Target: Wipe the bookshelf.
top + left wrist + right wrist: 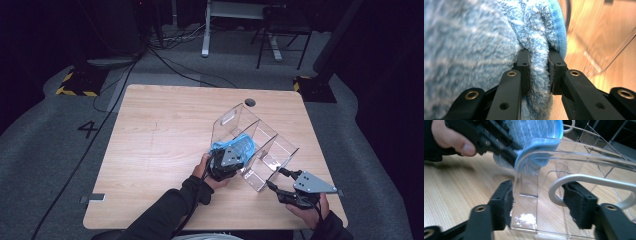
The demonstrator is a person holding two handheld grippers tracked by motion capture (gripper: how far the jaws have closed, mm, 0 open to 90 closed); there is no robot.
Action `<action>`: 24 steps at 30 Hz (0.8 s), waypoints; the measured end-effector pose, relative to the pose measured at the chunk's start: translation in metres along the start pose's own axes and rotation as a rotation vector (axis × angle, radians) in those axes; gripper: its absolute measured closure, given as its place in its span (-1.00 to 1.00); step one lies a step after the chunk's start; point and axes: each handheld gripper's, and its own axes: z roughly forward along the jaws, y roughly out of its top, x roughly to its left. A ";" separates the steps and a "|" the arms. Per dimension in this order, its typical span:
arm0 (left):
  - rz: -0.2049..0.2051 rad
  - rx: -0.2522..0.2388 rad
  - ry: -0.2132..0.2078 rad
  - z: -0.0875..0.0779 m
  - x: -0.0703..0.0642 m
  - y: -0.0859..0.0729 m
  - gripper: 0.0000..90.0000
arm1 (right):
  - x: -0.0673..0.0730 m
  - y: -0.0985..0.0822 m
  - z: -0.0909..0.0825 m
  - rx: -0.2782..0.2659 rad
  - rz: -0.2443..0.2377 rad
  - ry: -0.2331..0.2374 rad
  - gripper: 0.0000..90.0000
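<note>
The blue microfibre cloth (239,146) sits bunched at the near-left end of the clear acrylic divider rack (270,150), just right of the wooden table's (160,140) centre. The left gripper view shows a thick fold of its pile pinched between both pads, so the left gripper (230,159) is clenched on the cloth. At about four o'clock from it, the right gripper (278,181) stands wide apart around the rack's near corner wall (529,187); whether the pads touch it I cannot tell.
</note>
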 end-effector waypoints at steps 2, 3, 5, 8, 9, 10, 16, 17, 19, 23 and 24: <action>-0.008 -0.013 -0.004 0.000 0.001 0.004 0.68 | 0.002 0.001 0.001 0.001 0.004 -0.007 0.00; -0.009 -0.016 -0.005 0.001 0.002 0.004 0.68 | 0.002 0.002 0.001 -0.001 0.007 -0.008 0.00; -0.023 -0.023 -0.013 0.006 0.004 0.002 0.68 | 0.002 0.002 0.003 -0.009 0.036 -0.009 -0.01; -0.030 -0.019 -0.020 0.011 0.005 0.000 0.68 | 0.004 0.003 0.007 -0.004 0.053 -0.032 -0.06; -0.029 -0.010 -0.020 0.012 0.005 0.000 0.68 | 0.006 0.003 0.009 -0.002 0.057 -0.036 -0.07; -0.031 -0.003 -0.024 0.014 0.006 -0.001 0.68 | 0.007 0.004 0.010 0.005 0.054 -0.047 -0.05; -0.028 0.081 -0.025 0.031 0.006 -0.007 0.67 | 0.006 0.005 0.014 0.013 0.064 -0.052 0.00; -0.030 0.097 -0.021 0.034 0.006 -0.009 0.67 | 0.006 0.006 0.014 0.017 0.064 -0.053 0.00; -0.028 0.117 -0.017 0.040 0.006 -0.013 0.67 | 0.006 0.007 0.014 0.028 0.066 -0.050 0.00; -0.022 0.140 -0.010 0.043 0.003 -0.016 0.68 | 0.002 0.008 0.014 0.033 0.059 -0.024 0.01; -0.020 0.148 -0.010 0.043 0.003 -0.017 0.69 | 0.001 0.008 0.014 0.035 0.061 -0.014 0.01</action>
